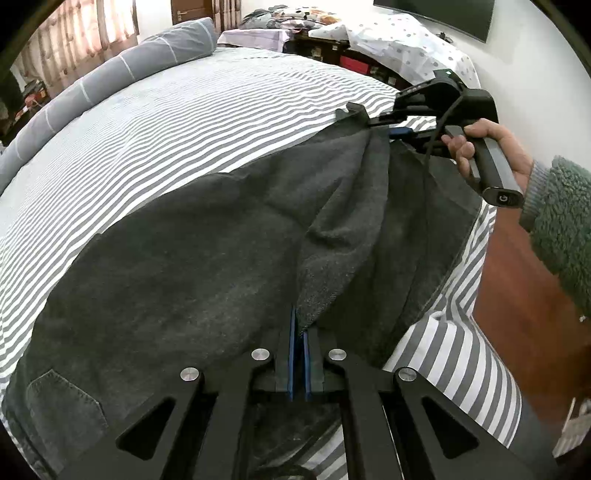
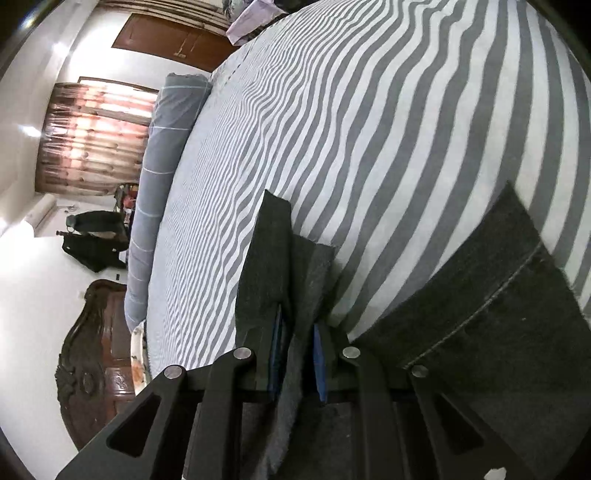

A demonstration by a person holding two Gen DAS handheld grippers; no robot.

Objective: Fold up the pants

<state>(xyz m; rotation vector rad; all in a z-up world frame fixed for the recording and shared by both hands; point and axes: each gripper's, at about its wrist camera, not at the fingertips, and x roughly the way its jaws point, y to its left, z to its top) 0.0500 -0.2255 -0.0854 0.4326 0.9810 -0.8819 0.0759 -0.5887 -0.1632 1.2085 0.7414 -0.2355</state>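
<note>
Dark grey pants lie spread over the striped bed sheet, with a back pocket at the lower left. My left gripper is shut on a raised fold of the pants at the near edge. At the upper right a hand holds my right gripper, which lifts another part of the same cloth. In the right wrist view the right gripper is shut on a bunched strip of the pants; a stitched hem lies to its right.
A long grey bolster runs along the bed's far side. Piled clothes and a dotted cloth sit behind the bed. The bed's edge drops to a wooden floor on the right. A carved headboard stands at the left.
</note>
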